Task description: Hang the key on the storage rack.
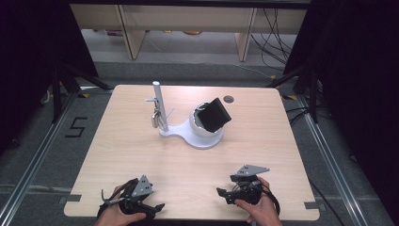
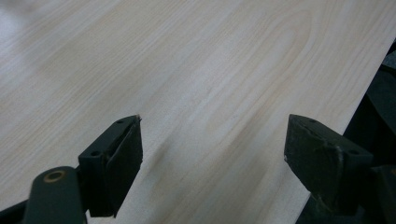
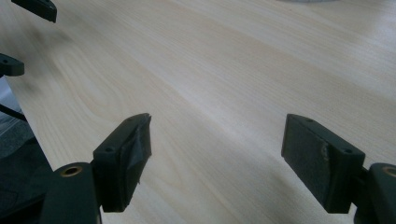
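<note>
I have both grippers parked at the near edge of the table, and nothing is in hand yet. My left gripper sits by the near left corner with its jaws spread wide; in the left gripper view there is only bare wood between them. My right gripper rests toward the near right corner, jaws likewise apart and empty over the grain.

The work lies well away from both, around the middle of the table toward the far edge. A white stand sits there, its flat base carrying a thin upright post on the left and a rounded cradle on the right. A black block rests tilted in that cradle. Small metal pieces, perhaps keys or a clip, hang against the post; they are too small for me to tell which.

I judge the job as not begun: no jaw is near the stand, the block sits in its cradle, the metal pieces hang untouched. Everything is left to do, starting with a long reach forward from either hand toward the stand.
</note>
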Available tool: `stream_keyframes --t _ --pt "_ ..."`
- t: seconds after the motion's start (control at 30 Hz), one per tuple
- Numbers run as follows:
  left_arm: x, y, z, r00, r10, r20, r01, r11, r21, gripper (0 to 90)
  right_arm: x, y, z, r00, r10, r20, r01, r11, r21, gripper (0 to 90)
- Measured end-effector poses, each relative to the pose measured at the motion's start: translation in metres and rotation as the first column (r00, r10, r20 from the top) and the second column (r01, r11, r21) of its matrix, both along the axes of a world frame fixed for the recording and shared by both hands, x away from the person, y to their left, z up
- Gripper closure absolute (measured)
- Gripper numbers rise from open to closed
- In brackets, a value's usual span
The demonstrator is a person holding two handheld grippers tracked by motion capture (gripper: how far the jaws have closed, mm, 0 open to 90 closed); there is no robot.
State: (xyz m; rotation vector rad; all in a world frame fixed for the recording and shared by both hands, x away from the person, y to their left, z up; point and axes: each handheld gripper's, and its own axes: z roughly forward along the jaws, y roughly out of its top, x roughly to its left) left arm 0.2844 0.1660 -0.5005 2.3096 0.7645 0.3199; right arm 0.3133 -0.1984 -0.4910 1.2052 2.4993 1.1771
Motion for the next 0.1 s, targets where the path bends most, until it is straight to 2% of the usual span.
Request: stream_keyframes --t 0.1 --pt "-0.0002 -0.0005 -0.001 1.0 -0.002 -0.01 0.001 1.0 -0.01 19.3 0.0001 0.0001 0.0001 1.0 -0.001 0.0 0.001 1.0 0.002 24.8"
